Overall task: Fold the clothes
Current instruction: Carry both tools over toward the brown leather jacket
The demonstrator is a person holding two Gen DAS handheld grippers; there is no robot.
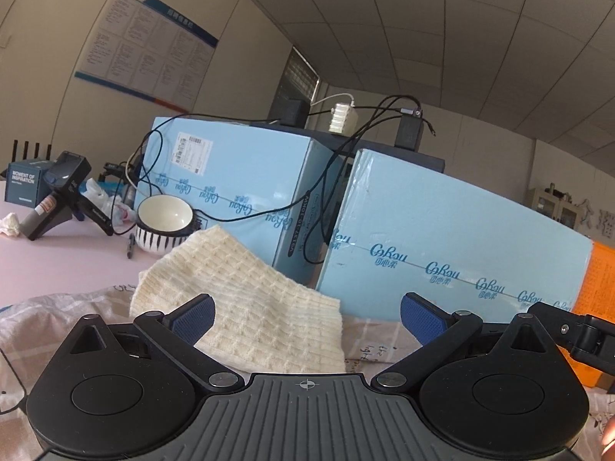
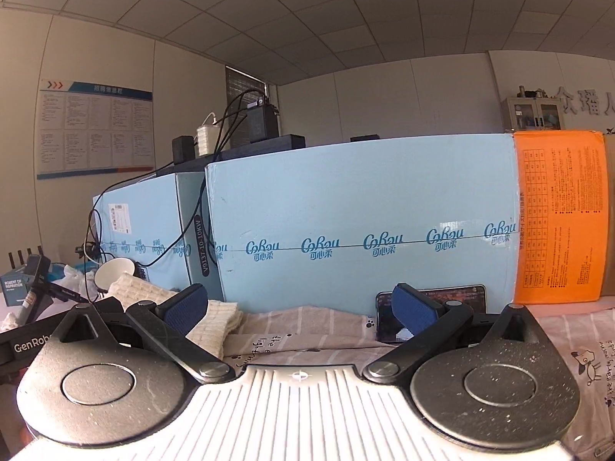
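Note:
A cream knitted garment point(image 1: 246, 296) lies folded on the table, just ahead of my left gripper point(image 1: 307, 319), whose blue pads stand wide apart with nothing between them. The same knit point(image 2: 215, 319) shows at the left in the right wrist view. Under both grippers spreads a striped pinkish garment with printed lettering point(image 2: 307, 330), also visible as cloth point(image 1: 369, 342) in the left wrist view. My right gripper point(image 2: 303, 307) is open above that cloth, empty. The left gripper's body point(image 2: 23, 345) shows at the left edge.
Two light blue cartons point(image 2: 365, 230) point(image 1: 238, 188) stand close behind the clothes, with an orange box point(image 2: 561, 215) at the right. A phone point(image 2: 430, 311) leans against the carton. A striped bowl point(image 1: 163, 226), a black handheld device point(image 1: 57, 196) and cables sit at the left on the pink table point(image 1: 57, 261).

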